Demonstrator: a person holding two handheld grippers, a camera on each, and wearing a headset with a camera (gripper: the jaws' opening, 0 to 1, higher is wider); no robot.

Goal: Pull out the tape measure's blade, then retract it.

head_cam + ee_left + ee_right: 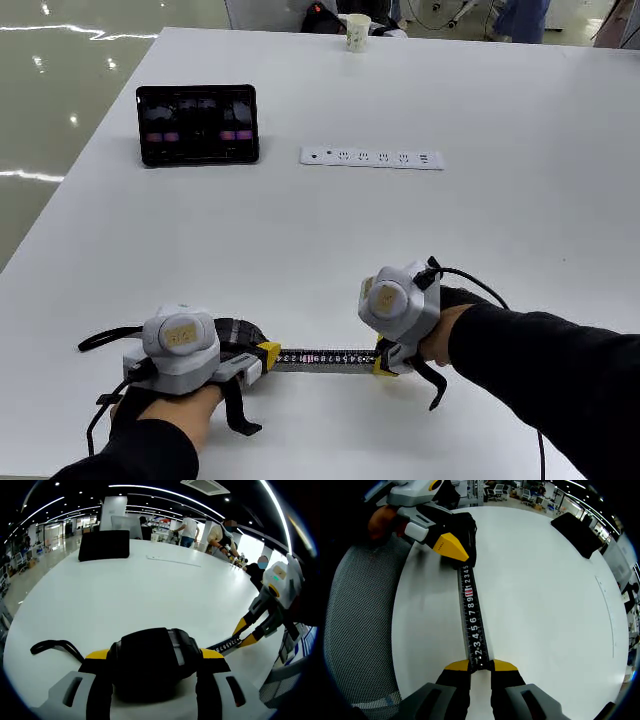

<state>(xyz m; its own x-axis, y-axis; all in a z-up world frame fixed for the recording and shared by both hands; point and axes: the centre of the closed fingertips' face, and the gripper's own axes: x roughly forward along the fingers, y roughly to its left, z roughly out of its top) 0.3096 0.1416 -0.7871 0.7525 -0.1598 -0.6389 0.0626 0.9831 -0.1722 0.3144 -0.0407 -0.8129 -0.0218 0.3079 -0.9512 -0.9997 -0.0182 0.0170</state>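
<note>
The black and yellow tape measure case (pixel 240 338) (pixel 150 660) lies near the table's front edge, and my left gripper (pixel 250 362) (pixel 155 672) is shut on it. Its black wrist strap (pixel 105 338) (pixel 55 646) trails off to the left. The blade (pixel 325 358) (pixel 471 615) (pixel 227 644) is drawn out a short way to the right, numbers facing up. My right gripper (pixel 385 362) (pixel 481 667) is shut on the blade's end; its yellow fingertips (pixel 504 666) pinch it from both sides.
A black tablet (pixel 198 124) stands at the back left and a white power strip (pixel 372 158) lies mid-table. A paper cup (pixel 358 32) sits at the far edge. People stand beyond the table (pixel 125 595).
</note>
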